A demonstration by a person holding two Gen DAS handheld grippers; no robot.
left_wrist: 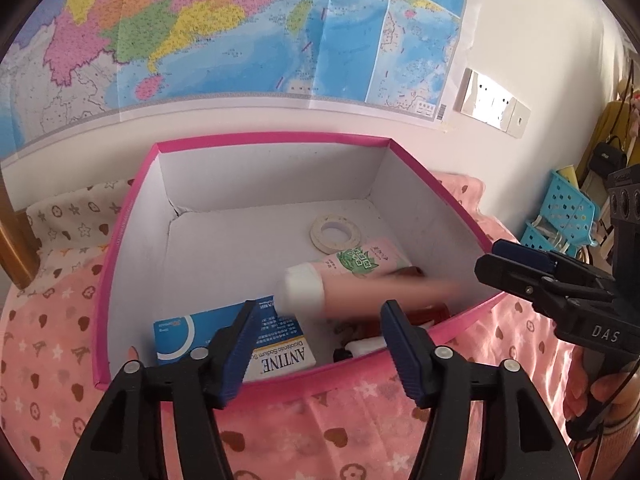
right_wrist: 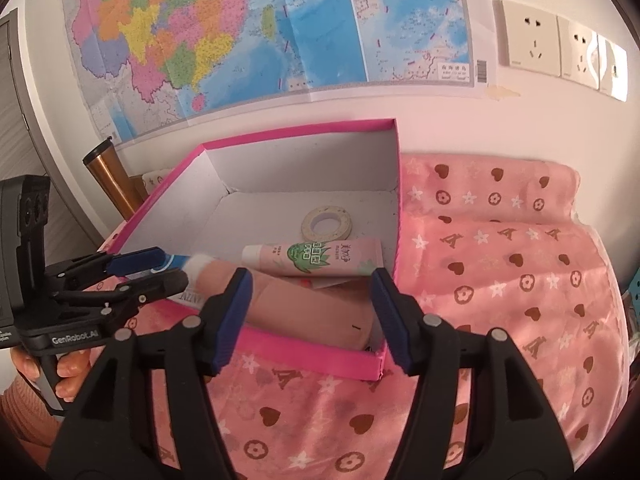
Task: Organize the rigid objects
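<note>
A pink box [left_wrist: 124, 216] with white inside sits on a pink patterned cloth; it also shows in the right wrist view [right_wrist: 304, 128]. Inside lie a tape roll [left_wrist: 335, 233] [right_wrist: 327, 222], a pink tube with a green label [left_wrist: 362, 260] [right_wrist: 316, 258], a blurred plain pink tube with a white cap [left_wrist: 360, 292] [right_wrist: 304, 312] and a blue and white medicine carton [left_wrist: 224, 334]. My left gripper [left_wrist: 316, 340] [right_wrist: 160, 270] is open and empty over the box's near wall. My right gripper [right_wrist: 310, 312] [left_wrist: 494, 260] is open and empty at the box's right corner.
A map [left_wrist: 224, 28] hangs on the wall behind the box, with wall sockets [right_wrist: 560, 46] to its right. A copper tumbler [right_wrist: 110, 180] stands left of the box. Blue plastic baskets [left_wrist: 560, 216] stand at the far right. Small dark and white items [left_wrist: 360, 348] lie in the box's near corner.
</note>
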